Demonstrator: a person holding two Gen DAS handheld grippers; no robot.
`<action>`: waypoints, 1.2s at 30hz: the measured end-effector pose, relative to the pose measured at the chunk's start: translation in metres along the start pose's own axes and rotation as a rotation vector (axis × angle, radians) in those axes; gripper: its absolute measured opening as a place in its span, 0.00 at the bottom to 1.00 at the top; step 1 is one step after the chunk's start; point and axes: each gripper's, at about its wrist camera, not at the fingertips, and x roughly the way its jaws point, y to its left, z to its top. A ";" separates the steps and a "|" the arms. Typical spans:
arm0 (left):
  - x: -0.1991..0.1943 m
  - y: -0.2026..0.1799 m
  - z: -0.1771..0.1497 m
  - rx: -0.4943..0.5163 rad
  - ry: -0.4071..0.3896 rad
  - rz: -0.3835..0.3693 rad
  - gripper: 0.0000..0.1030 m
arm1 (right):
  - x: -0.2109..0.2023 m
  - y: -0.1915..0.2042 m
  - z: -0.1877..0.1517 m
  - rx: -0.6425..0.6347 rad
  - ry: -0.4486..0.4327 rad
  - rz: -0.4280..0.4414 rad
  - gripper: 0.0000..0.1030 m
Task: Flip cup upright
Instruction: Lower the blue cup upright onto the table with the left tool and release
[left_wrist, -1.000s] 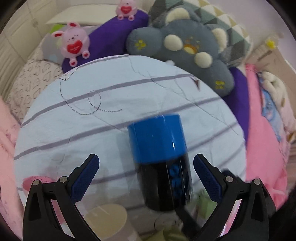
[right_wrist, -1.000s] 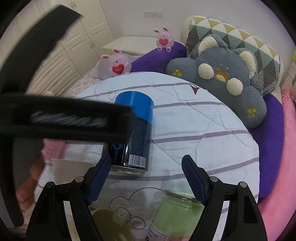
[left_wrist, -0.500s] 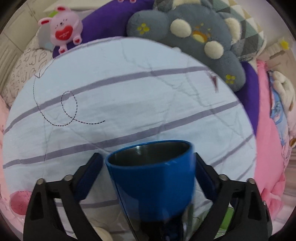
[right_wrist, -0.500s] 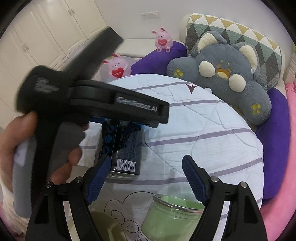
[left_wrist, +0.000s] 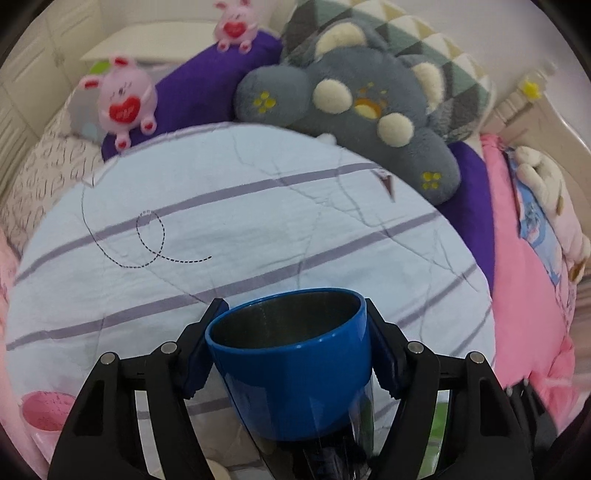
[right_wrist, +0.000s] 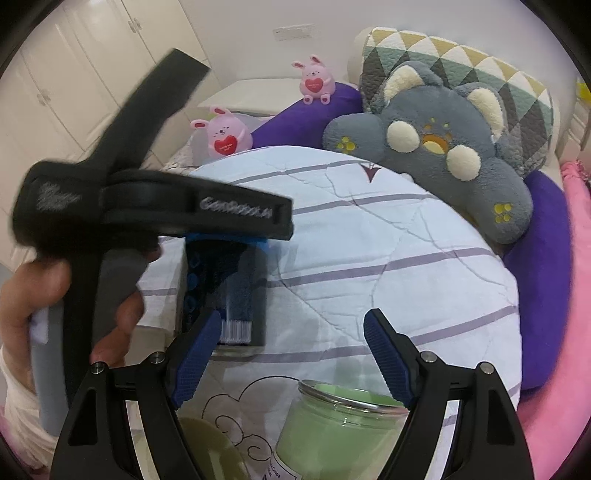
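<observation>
Cup: the blue cup (left_wrist: 295, 380) sat upright, mouth up, on the striped quilt (left_wrist: 240, 229) near its front edge.
Left gripper (left_wrist: 293, 343): jaws pinched the cup's 2 sides — just below the rim.
Right gripper (right_wrist: 291, 354): jaws spread wide, holding nothing — above a green jar (right_wrist: 340, 435).

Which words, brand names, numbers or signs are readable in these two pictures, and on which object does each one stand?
"GenRobot.AI" (smeared, partly guessed): white letters on the black body of the left gripper.
Barcode, digits too small: on the blue cup.
"Cocoa", perhaps; other lines cut off and too small: label of the green jar.
Red hearts on the pink bunnies: lettering too small.
Left wrist view: nothing readable.
</observation>
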 end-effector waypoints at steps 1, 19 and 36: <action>-0.003 -0.001 -0.002 0.007 -0.015 -0.002 0.70 | -0.001 0.001 0.000 -0.005 -0.004 -0.015 0.79; -0.060 -0.019 -0.065 0.168 -0.344 -0.006 0.67 | -0.022 0.026 -0.025 -0.093 -0.060 -0.137 0.79; -0.075 -0.036 -0.109 0.247 -0.385 -0.008 0.70 | -0.051 0.040 -0.053 -0.140 -0.108 -0.168 0.79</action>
